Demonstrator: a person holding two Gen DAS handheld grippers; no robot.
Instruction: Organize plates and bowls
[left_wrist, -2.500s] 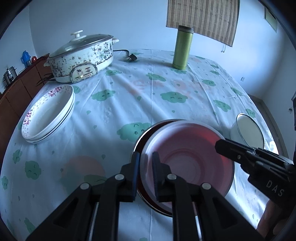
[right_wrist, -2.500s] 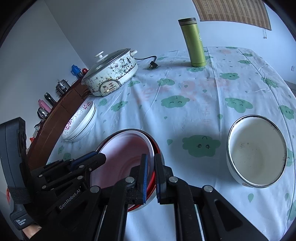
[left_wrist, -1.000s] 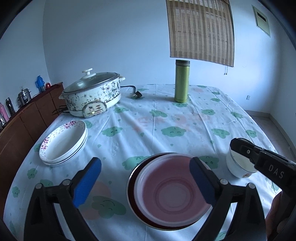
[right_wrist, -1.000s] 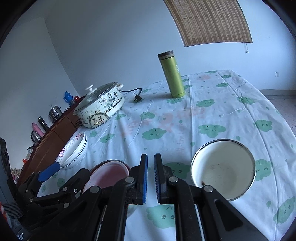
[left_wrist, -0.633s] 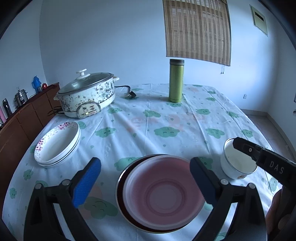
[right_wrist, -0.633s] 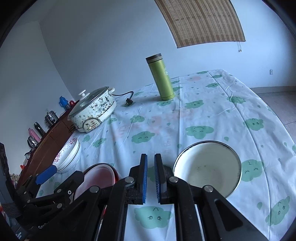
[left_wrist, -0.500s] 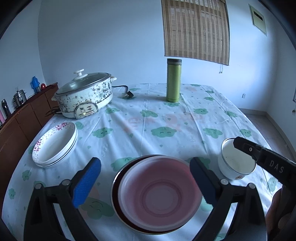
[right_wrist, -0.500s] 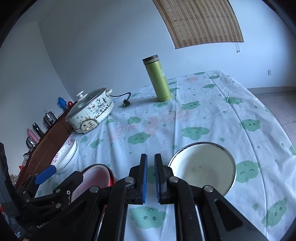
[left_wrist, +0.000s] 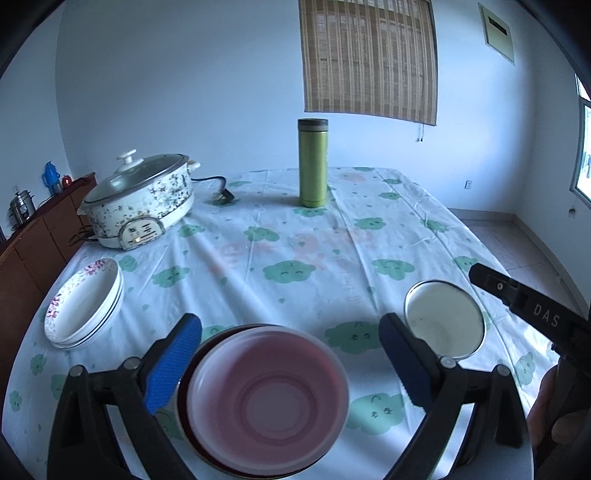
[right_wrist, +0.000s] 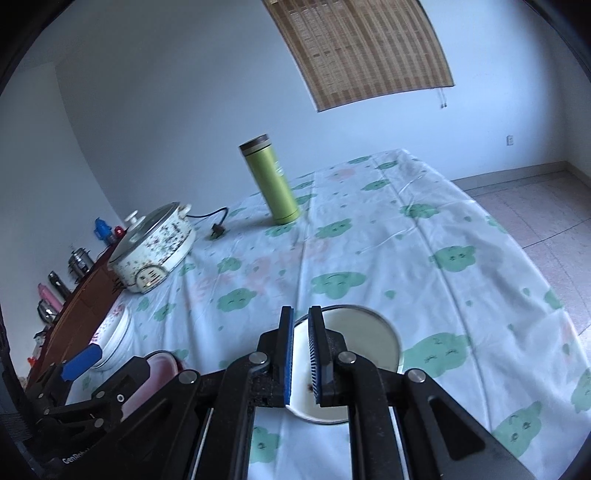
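Note:
My left gripper (left_wrist: 290, 338) is wide open and empty above a pink bowl (left_wrist: 267, 400) that sits in a dark red plate (left_wrist: 192, 435) at the table's near edge. A white enamel bowl (left_wrist: 443, 321) stands to the right; in the right wrist view it (right_wrist: 364, 332) lies just past my right gripper (right_wrist: 301, 325). That gripper's blue pads are nearly together with nothing between them, above the bowl's near rim. A stack of floral white plates (left_wrist: 83, 310) sits at the left, also seen in the right wrist view (right_wrist: 116, 334).
A speckled electric pot (left_wrist: 140, 203) with cord and plug stands at the back left, a green flask (left_wrist: 313, 162) at the back centre. The cloud-print tablecloth (left_wrist: 288, 258) covers the table. A wooden sideboard (left_wrist: 29, 251) runs along the left.
My left gripper let go of the pink bowl's rim, opened wide and drew back and up. My right gripper, still shut, moved right from the pink bowl to over the white enamel bowl.

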